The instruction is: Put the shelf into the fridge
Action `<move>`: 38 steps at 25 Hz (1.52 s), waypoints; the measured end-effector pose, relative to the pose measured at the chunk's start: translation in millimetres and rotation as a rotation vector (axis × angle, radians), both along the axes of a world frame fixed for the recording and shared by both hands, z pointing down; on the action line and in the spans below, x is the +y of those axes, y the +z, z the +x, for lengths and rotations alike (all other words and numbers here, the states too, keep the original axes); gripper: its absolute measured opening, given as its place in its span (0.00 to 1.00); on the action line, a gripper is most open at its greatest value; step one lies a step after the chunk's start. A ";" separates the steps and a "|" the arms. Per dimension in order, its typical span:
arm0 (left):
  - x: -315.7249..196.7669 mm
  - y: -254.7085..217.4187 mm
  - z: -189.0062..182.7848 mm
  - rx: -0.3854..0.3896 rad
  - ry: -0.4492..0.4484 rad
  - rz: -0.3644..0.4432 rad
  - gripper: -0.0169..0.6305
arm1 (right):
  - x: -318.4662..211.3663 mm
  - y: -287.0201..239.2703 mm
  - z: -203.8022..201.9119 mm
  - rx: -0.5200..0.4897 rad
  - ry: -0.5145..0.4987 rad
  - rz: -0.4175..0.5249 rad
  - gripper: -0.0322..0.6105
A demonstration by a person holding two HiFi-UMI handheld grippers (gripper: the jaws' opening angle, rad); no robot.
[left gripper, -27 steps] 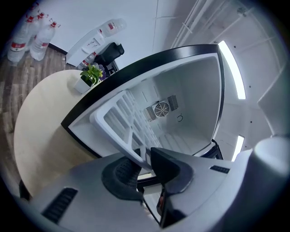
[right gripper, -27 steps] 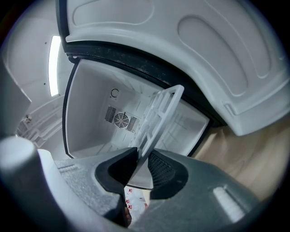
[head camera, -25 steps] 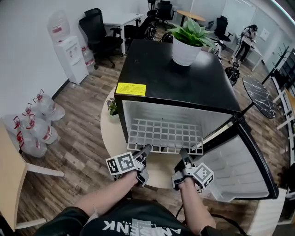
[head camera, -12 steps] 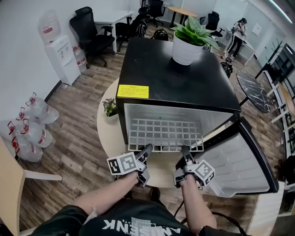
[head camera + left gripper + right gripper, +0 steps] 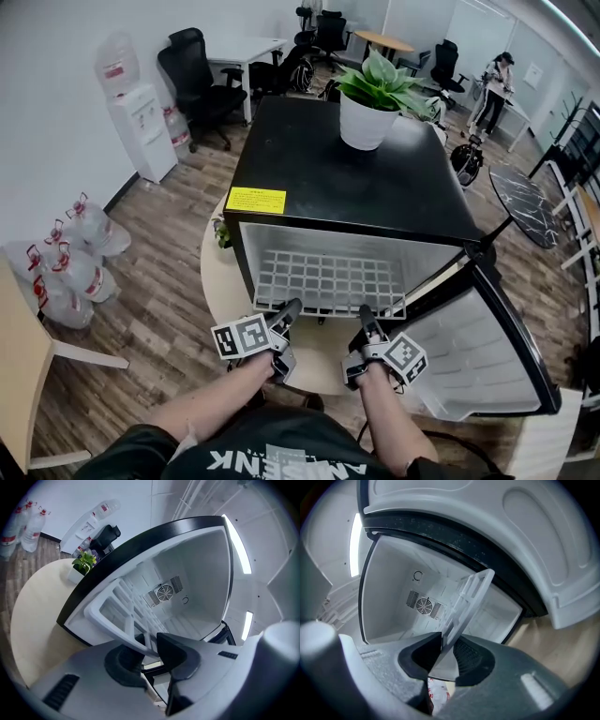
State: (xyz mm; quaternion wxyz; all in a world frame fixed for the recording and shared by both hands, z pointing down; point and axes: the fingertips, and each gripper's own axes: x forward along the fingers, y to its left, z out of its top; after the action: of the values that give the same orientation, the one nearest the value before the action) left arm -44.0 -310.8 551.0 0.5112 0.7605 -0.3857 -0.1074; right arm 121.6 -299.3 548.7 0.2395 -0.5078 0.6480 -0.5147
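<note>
A black mini fridge [image 5: 347,178] stands on a round table with its door [image 5: 478,347] swung open to the right. The white grid shelf [image 5: 323,281] lies level inside it, and its front edge sticks out of the opening. My left gripper [image 5: 286,314] is at the left of that edge. Its jaws have just been opening, and the shelf's front bar [image 5: 110,620] still runs between them with a gap at one pad. My right gripper [image 5: 366,319] is shut on the right of the edge. There the shelf rim [image 5: 468,597] is pinched between the pads [image 5: 466,656].
A potted plant [image 5: 370,98] sits on the fridge top. The beige round table [image 5: 220,281] shows at the fridge's left and front. A water dispenser [image 5: 141,117] and several water bottles [image 5: 66,262] stand on the wood floor at the left. Office chairs and desks are behind.
The head view has shifted a little. Both grippers stay at the shelf's front edge, and the shelf has not visibly moved in the fridge.
</note>
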 end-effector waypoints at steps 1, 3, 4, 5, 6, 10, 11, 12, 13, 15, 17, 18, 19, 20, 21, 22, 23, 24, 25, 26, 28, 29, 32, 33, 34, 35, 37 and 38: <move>-0.6 0.1 0.2 -0.002 -0.005 0.003 0.15 | -0.6 0.1 0.1 0.001 -0.004 0.001 0.18; -4.4 -0.6 -0.6 -0.006 -0.017 0.012 0.15 | -4.6 -0.3 -0.4 0.004 -0.013 0.002 0.18; -7.0 -1.3 -1.1 -0.008 -0.023 0.016 0.15 | -7.3 -0.6 -0.6 0.007 -0.017 0.001 0.18; -9.4 -1.8 -1.3 -0.010 -0.027 0.019 0.15 | -9.6 -0.8 -0.6 0.010 -0.020 -0.001 0.18; -11.3 -1.9 -1.2 -0.013 -0.032 0.022 0.15 | -11.3 -0.7 -0.3 0.012 -0.020 -0.003 0.18; -17.7 -0.2 -0.7 -0.023 -0.049 0.031 0.15 | -16.9 1.3 1.0 0.017 -0.018 -0.004 0.18; -20.0 -0.8 -1.2 -0.025 -0.054 0.035 0.16 | -19.5 0.9 0.6 0.017 -0.019 -0.004 0.18; -22.7 -1.9 -1.7 -0.026 -0.058 0.037 0.16 | -22.4 -0.3 0.1 0.017 -0.021 -0.005 0.18; -25.2 -3.0 -2.1 -0.025 -0.061 0.039 0.16 | -25.0 -1.7 -0.4 0.017 -0.024 -0.007 0.18; -28.9 -4.4 -2.1 -0.025 -0.065 0.043 0.16 | -28.7 -3.5 -0.3 0.018 -0.028 -0.009 0.18; -32.8 -5.2 -1.5 -0.029 -0.071 0.049 0.16 | -32.3 -4.2 0.9 0.020 -0.026 -0.007 0.18; -35.2 -5.4 -1.5 -0.033 -0.076 0.052 0.16 | -34.6 -4.3 1.2 0.021 -0.025 -0.004 0.18; -37.9 -5.4 -1.9 -0.037 -0.081 0.055 0.16 | -37.3 -4.3 1.0 0.022 -0.024 -0.002 0.18; -40.9 -5.2 -2.5 -0.041 -0.086 0.057 0.16 | -40.4 -4.2 0.7 0.023 -0.025 -0.001 0.18; -44.1 -5.0 -2.9 -0.044 -0.091 0.058 0.16 | -43.6 -4.1 0.4 0.024 -0.025 0.000 0.18; -47.2 -5.0 -3.0 -0.045 -0.095 0.059 0.17 | -46.7 -4.2 0.5 0.026 -0.026 0.000 0.18; -50.0 -5.2 -3.1 -0.046 -0.100 0.060 0.17 | -49.4 -4.3 0.6 0.027 -0.025 -0.001 0.18; -52.2 -5.5 -3.2 -0.047 -0.104 0.062 0.17 | -51.5 -4.4 0.7 0.028 -0.025 -0.001 0.18; -53.8 -5.5 -3.4 -0.050 -0.108 0.063 0.17 | -53.1 -4.5 0.7 0.029 -0.025 -0.001 0.18; -55.0 -5.4 -3.6 -0.054 -0.111 0.065 0.17 | -54.4 -4.6 0.8 0.029 -0.026 -0.001 0.18; -56.6 -4.7 -3.4 -0.070 -0.114 0.072 0.18 | -56.3 -4.5 1.2 0.028 -0.028 0.001 0.18; -57.0 -4.5 -3.1 -0.079 -0.114 0.077 0.19 | -56.9 -4.4 1.4 0.028 -0.031 0.004 0.18; -56.8 -4.7 -3.3 -0.085 -0.113 0.084 0.20 | -58.5 -4.1 0.7 0.028 -0.044 0.013 0.18; -56.3 -4.9 -3.6 -0.080 -0.116 0.081 0.20 | -59.2 -3.9 0.2 0.030 -0.047 0.016 0.18; -55.7 -5.0 -3.9 -0.074 -0.121 0.075 0.20 | -59.9 -3.8 -0.2 0.031 -0.048 0.018 0.18; -55.0 -5.2 -4.2 -0.068 -0.128 0.070 0.20 | -60.5 -3.9 -0.5 0.032 -0.049 0.020 0.18; -53.0 -6.0 -4.8 -0.062 -0.146 0.066 0.20 | -61.2 -4.3 -0.9 0.033 -0.051 0.025 0.18; -51.6 -6.3 -5.2 -0.059 -0.155 0.065 0.20 | -61.4 -4.2 -1.1 0.032 -0.052 0.026 0.18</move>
State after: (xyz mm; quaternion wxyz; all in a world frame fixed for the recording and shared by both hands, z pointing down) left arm -49.2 -362.4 544.7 0.4648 0.7474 -0.4546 -0.1364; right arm 120.5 -360.8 544.5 0.2221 -0.4958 0.6715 -0.5040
